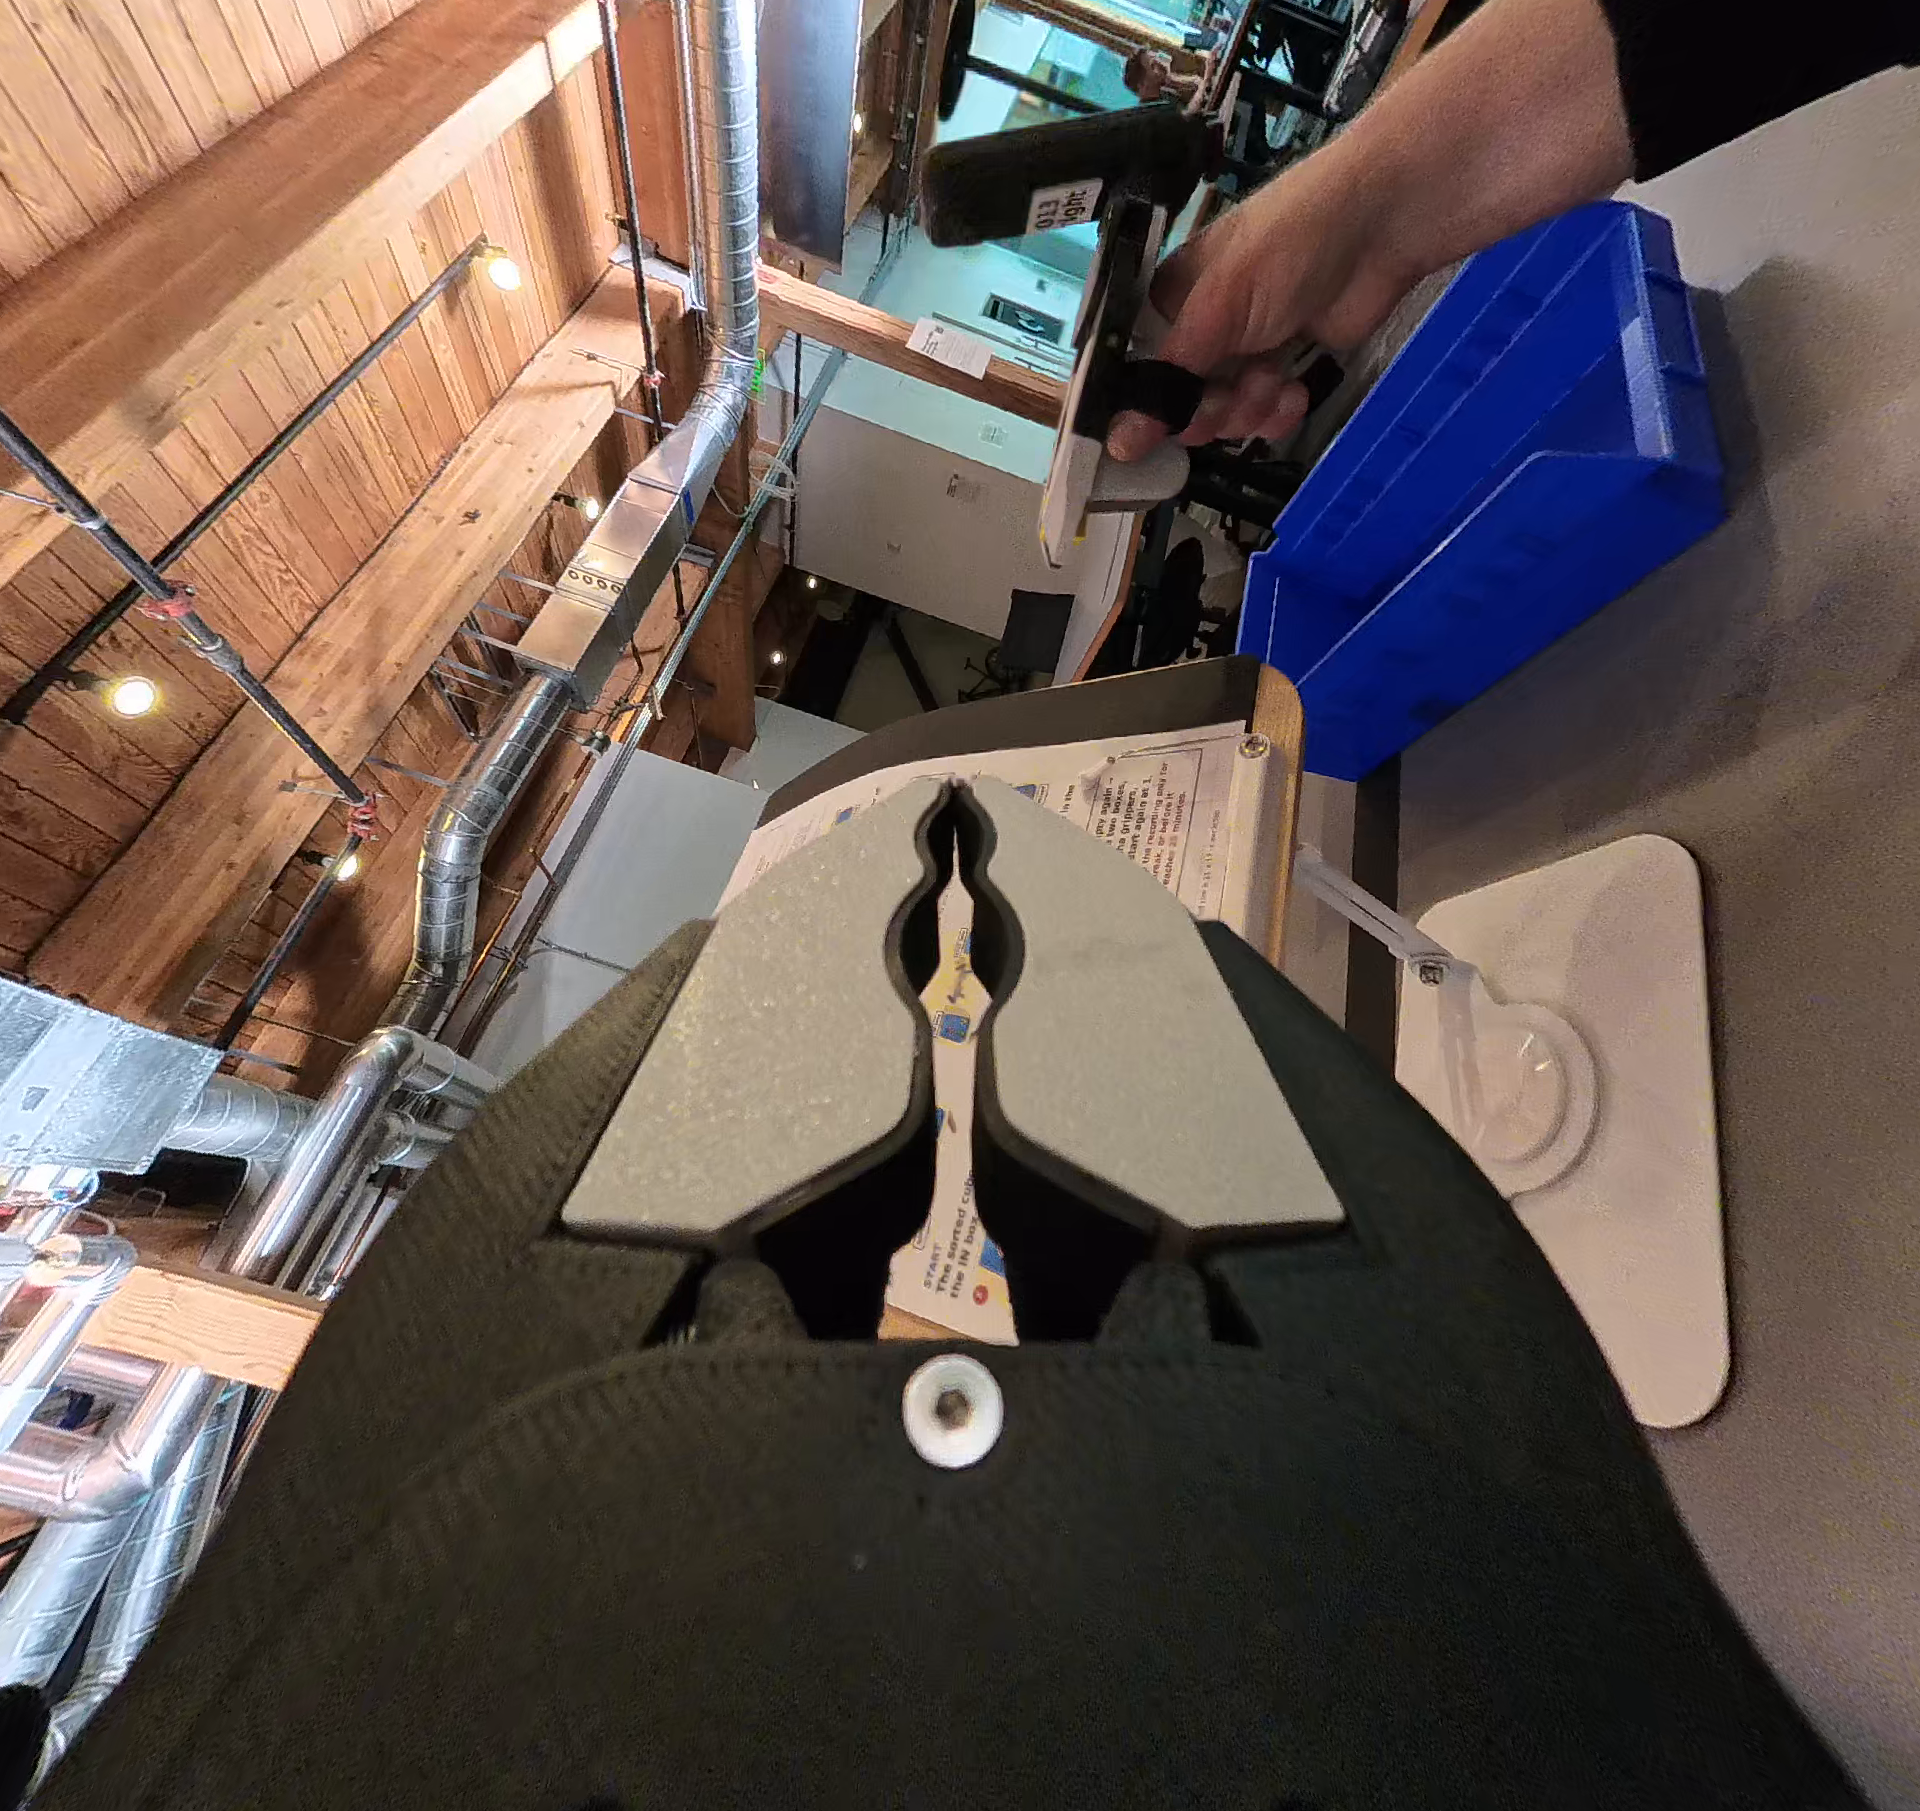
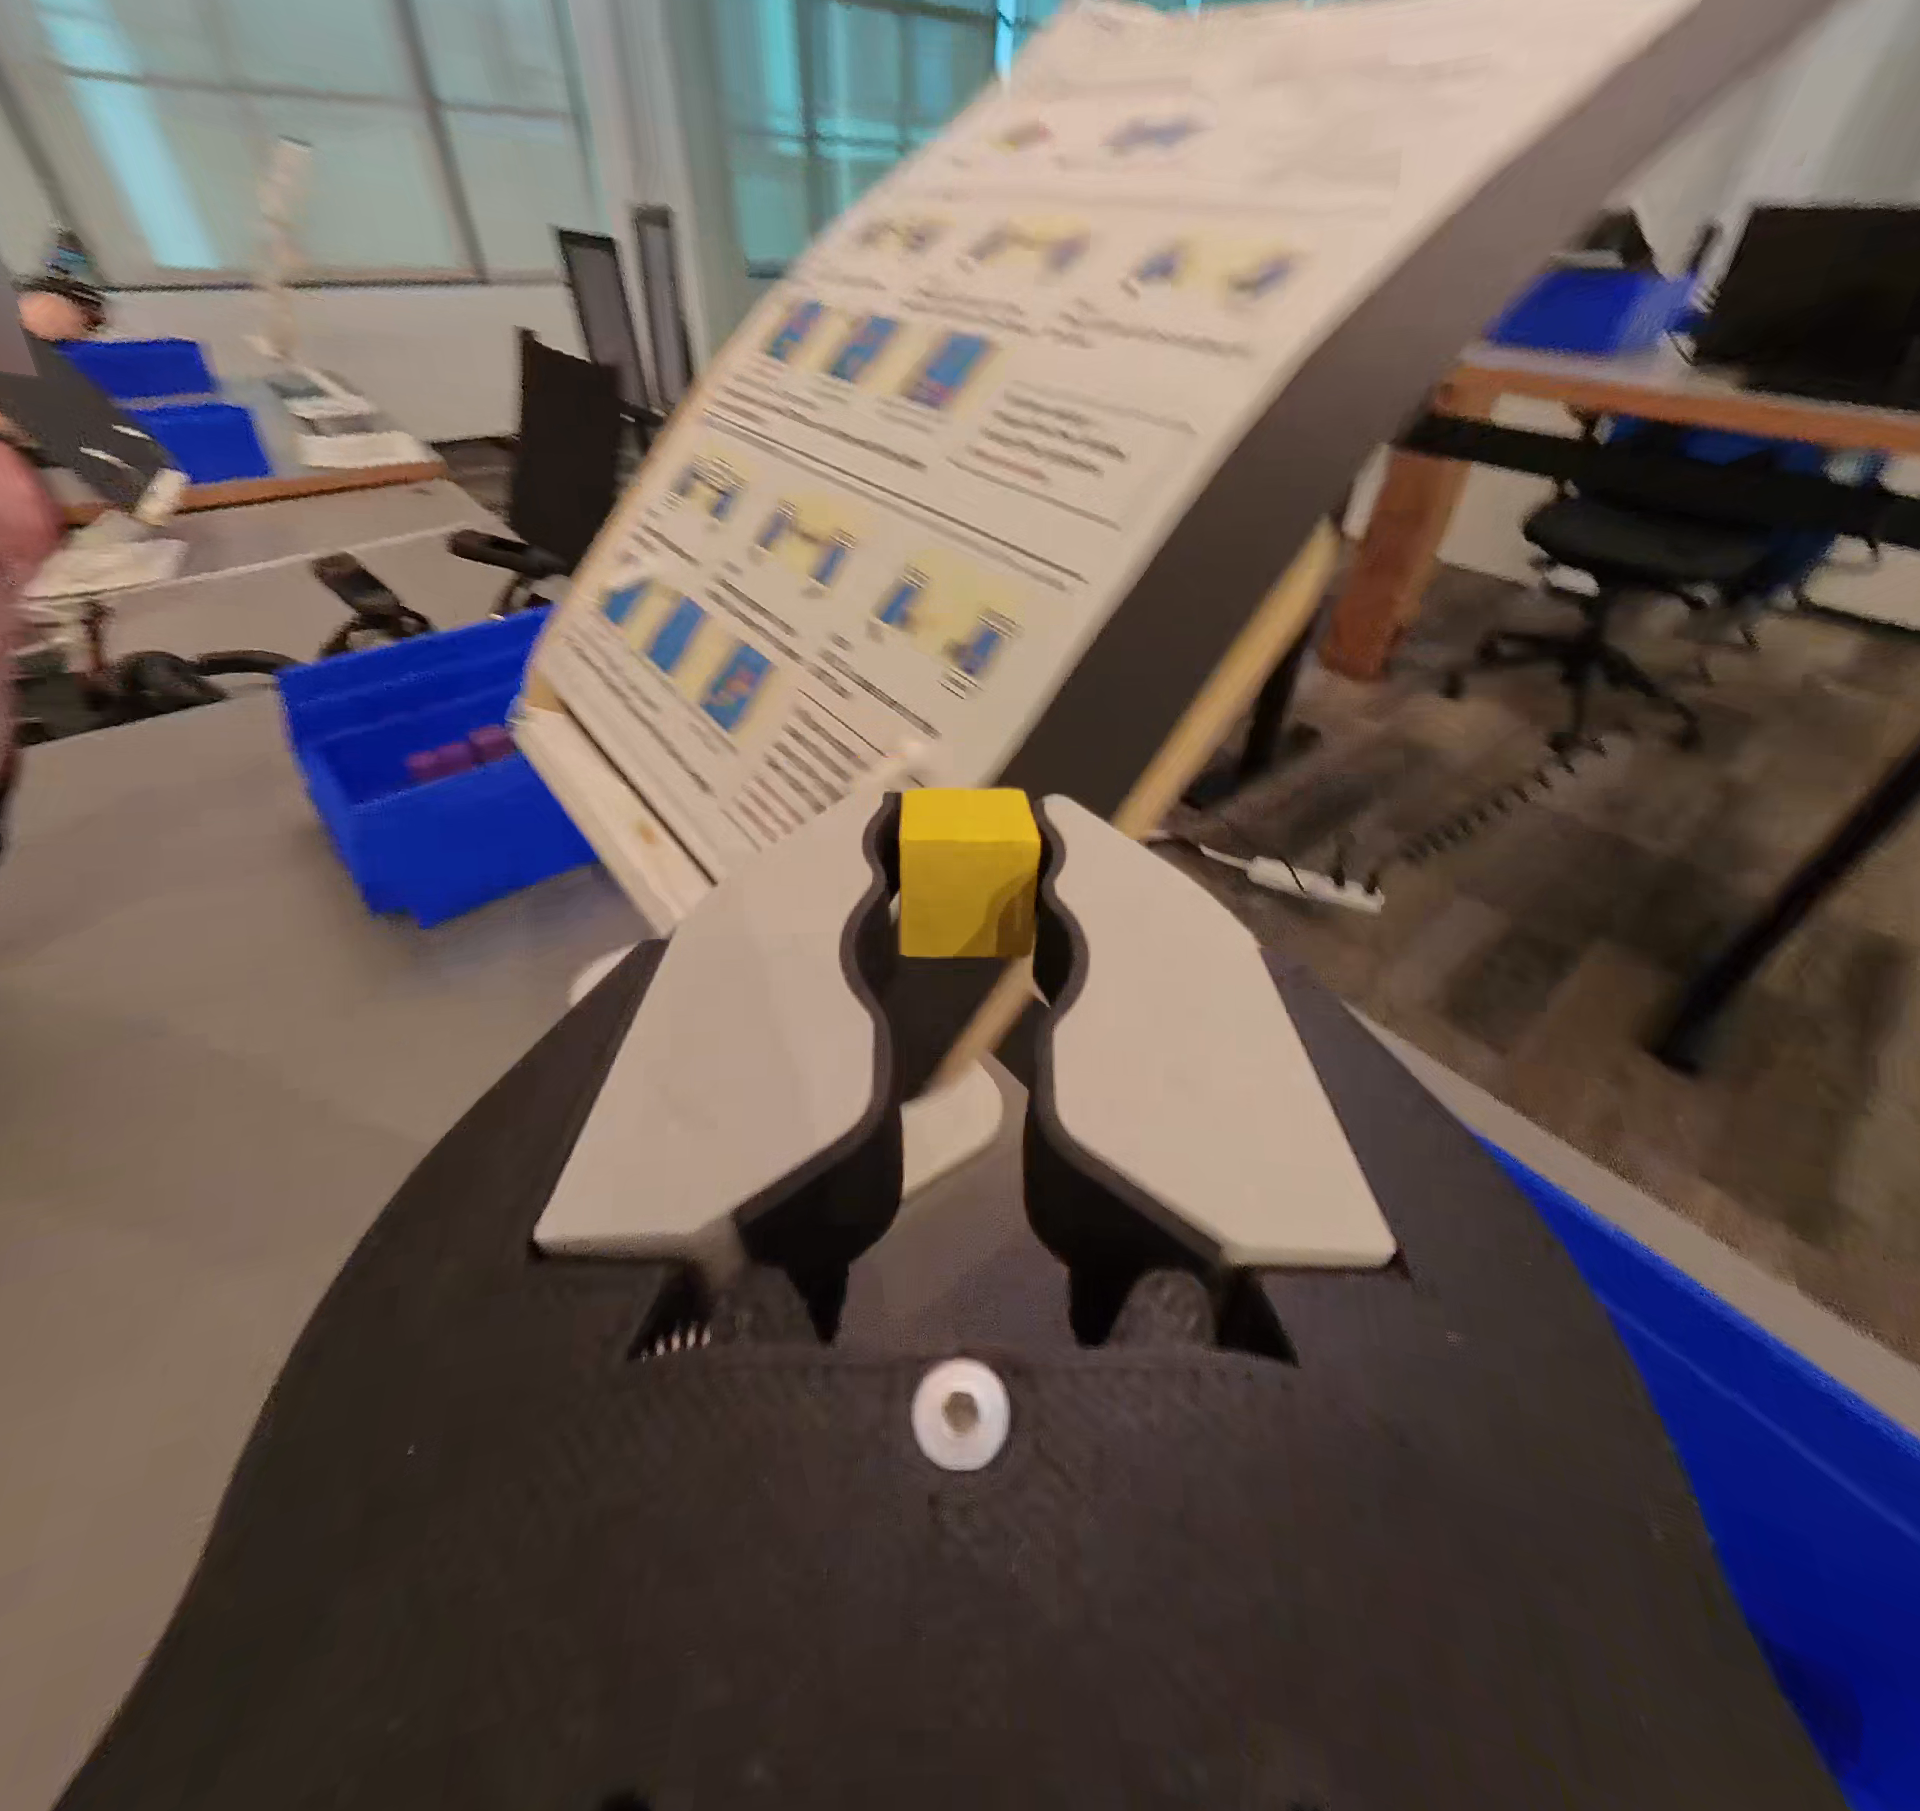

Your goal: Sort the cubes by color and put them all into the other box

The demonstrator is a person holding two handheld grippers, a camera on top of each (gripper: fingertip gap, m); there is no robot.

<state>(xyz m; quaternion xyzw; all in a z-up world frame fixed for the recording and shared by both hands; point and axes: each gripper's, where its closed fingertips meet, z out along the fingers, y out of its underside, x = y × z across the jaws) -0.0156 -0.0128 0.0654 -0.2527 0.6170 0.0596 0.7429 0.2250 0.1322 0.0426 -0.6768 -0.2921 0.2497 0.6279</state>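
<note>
Presently the right gripper (image 2: pixel 966 873) is clamped on a yellow cube (image 2: pixel 966 873), which sits pinched at the fingertips, clear of the table (image 2: pixel 156 982). The cube is held square, one flat face toward the camera and its top face level; being a cube, it has no long axis to report, and its edges run roughly in line with the fingers. The left gripper (image 1: pixel 954 793) is closed with its tips meeting and nothing between them; it is rolled sideways and aimed at the instruction board (image 1: pixel 1226 826) rather than at either box. Beyond the right gripper the same board stands tilted on its stand, and to its left a blue box (image 2: pixel 436 826) rests on the table with what appear to be two purple cubes (image 2: pixel 462 755) side by side inside, though blur makes the count uncertain. A second blue rim (image 2: pixel 1766 1449) shows close at the lower right of the right wrist view, likely the box being emptied; its contents are out of view. In the left wrist view a blue box (image 1: pixel 1507 473) lies beyond the hand (image 1: pixel 1278 307) holding the right gripper, its inside hidden. Judged on this evidence, the purple group is placed, the yellow cube is in transit, and the remainder cannot be counted.
</note>
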